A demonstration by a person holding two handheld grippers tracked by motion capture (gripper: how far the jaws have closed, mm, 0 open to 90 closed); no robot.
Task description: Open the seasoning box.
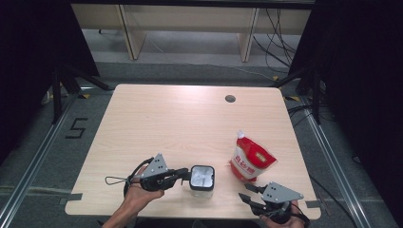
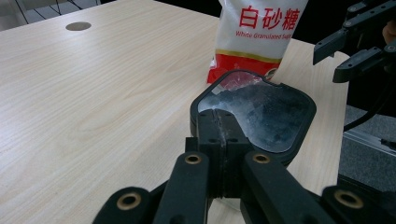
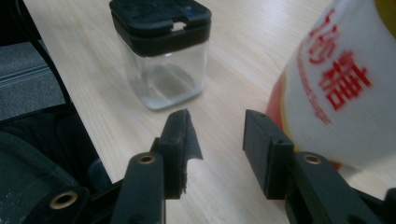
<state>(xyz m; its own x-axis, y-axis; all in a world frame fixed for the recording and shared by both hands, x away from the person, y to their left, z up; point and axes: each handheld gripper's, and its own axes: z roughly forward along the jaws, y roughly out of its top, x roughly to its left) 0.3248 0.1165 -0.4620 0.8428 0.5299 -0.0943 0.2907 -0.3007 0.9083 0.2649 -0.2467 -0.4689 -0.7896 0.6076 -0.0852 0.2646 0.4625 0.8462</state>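
The jar (image 1: 202,177) stands low and just left of centre in the high view, near the front edge of the table (image 1: 180,123). It is a clear, square jar with a black rim and an open top, and something pale shows inside it. In the right gripper view the jar (image 3: 161,51) sits upper left of centre, upright, its glass walls clear under the black rim.

The left gripper (image 1: 186,175) comes in from the lower left of the high view, lying about level, and its jaws are clamped on the near-left edge of the jar's rim. In the left gripper view the jaws are pressed together on the black rim (image 2: 219,126) at centre frame, with the jar's mouth (image 2: 261,116) just beyond them.

The bag (image 1: 251,159), white and red with a spout at its top, stands right of the jar in the high view, apart from it. In the left gripper view the bag (image 2: 257,32) rises at upper centre, behind the jar. In the right gripper view the bag (image 3: 336,84) takes up the right side, close beside the right-hand jaw.

The right gripper (image 1: 248,192) sits at the lower right of the high view, below the bag, near the table's front edge. Its jaws stand apart with nothing between them, bare table showing in the gap in the right gripper view (image 3: 217,140).
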